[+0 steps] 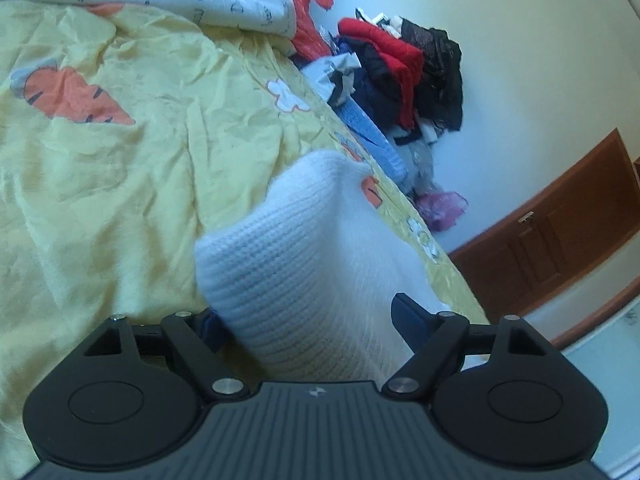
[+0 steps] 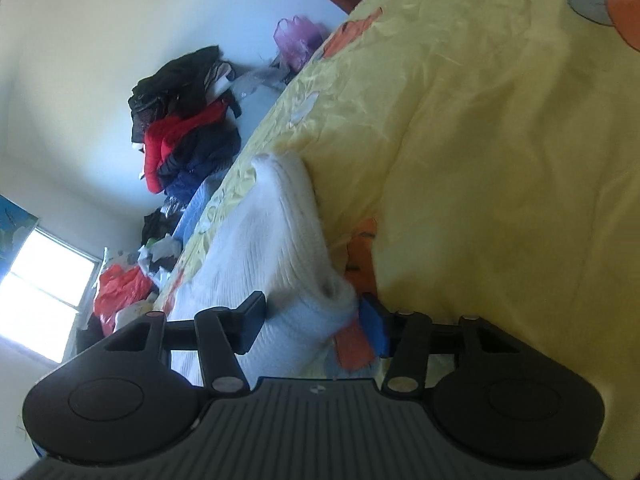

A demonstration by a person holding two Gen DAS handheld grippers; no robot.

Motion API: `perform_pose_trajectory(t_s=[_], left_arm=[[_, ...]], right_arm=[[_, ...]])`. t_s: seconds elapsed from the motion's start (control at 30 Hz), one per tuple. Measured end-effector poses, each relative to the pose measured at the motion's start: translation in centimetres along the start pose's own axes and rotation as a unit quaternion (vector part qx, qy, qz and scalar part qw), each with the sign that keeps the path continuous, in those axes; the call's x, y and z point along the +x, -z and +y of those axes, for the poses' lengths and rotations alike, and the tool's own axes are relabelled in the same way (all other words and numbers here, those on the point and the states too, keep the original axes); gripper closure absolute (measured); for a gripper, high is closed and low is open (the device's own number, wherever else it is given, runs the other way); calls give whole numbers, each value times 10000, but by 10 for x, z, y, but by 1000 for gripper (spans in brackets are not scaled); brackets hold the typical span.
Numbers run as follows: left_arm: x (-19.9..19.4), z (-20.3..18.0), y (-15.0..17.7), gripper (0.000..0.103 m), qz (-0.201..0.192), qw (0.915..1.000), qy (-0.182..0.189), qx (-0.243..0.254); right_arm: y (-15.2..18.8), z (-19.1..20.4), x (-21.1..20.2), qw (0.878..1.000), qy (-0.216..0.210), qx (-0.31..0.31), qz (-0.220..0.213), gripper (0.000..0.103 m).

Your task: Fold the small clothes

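Between the left gripper's (image 1: 308, 320) jaws sat the white knit garment (image 1: 304, 256). Jaws stood wide and the dark pad (image 1: 408, 318) on the right of that view showed clear of the knit; whether the other pad touched, can't tell. Right gripper (image 2: 316, 320) was narrower, jaws at either side of a bunched end of the same knit (image 2: 276, 248); whether the pads pressed on it, can't tell. Garment lay on the yellow carrot-print sheet (image 1: 120, 184), near the bed edge. Beyond the edge: pile of dark and red clothes (image 1: 400, 68) against the pale wall (image 1: 520, 40), pink bag (image 1: 442, 208) just beside the bed, brown wooden door (image 1: 560, 224) further off.
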State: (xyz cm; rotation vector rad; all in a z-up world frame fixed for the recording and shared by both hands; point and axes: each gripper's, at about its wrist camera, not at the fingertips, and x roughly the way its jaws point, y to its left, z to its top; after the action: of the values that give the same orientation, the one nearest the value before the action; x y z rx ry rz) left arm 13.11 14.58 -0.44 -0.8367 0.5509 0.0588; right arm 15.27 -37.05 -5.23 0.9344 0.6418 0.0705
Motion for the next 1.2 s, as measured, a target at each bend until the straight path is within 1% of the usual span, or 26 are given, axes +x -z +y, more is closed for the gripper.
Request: perform_pose_trajectory(t_s=[0.03, 0.07, 0.1, 0.13, 0.17, 0.2, 0.23, 0.3, 0.37, 0.43, 0.5, 0.57, 0.7, 0.87, 1.2], left_arm=[[2, -4, 1, 20, -30, 9999, -64, 71], [5, -7, 1, 20, -51, 9998, -113, 134], [7, -9, 1, 20, -63, 9998, -126, 163], [10, -9, -1, 20, -50, 9998, -95, 152], [11, -7, -2, 26, -51, 9999, -61, 72], [13, -4, -5, 53, -28, 9999, -103, -53], [16, 0, -7, 60, 31, 9997, -190, -139], [19, 9, -12, 66, 157, 9993, -48, -341], [18, 15, -14, 67, 254, 9987, 49, -438], [18, 14, -14, 71, 314, 9985, 22, -445], [16, 12, -16, 79, 372, 9984, 21, -431], [12, 9, -17, 80, 382, 9984, 96, -406], [4, 8, -20, 80, 470, 9974, 204, -505], [-13, 4, -19, 81, 515, 9971, 378, -412], [-52, 14, -7, 81, 773, 9944, 567, -449]], right_arm=[[-1, 4, 7, 10000, 34, -22, -57, 43], [-2, 8, 14, 9999, 24, -75, -94, 43], [-2, 12, 21, 9998, 10, -125, -156, 48], [-3, 13, 25, 9998, 48, -112, -170, 56], [-4, 13, 30, 9999, 71, -43, -136, 60], [-5, 10, 32, 9999, 18, 62, -114, 64], [-6, 8, 34, 9998, -40, 156, -101, 65], [-7, 4, 33, 9997, -120, 190, -48, 66], [-8, 0, 30, 9994, -202, 279, 5, 67], [-10, -1, 30, 9990, -266, 364, 50, 69], [-12, -2, 29, 9980, -384, 487, 91, 70], [-13, 2, 23, 9974, -495, 526, 79, 71], [-17, 11, 14, 9972, -614, 410, 114, 72], [-16, 15, -2, 9971, -696, 268, 162, 72], [-2, 0, -39, 9961, -790, 279, 274, 72]])
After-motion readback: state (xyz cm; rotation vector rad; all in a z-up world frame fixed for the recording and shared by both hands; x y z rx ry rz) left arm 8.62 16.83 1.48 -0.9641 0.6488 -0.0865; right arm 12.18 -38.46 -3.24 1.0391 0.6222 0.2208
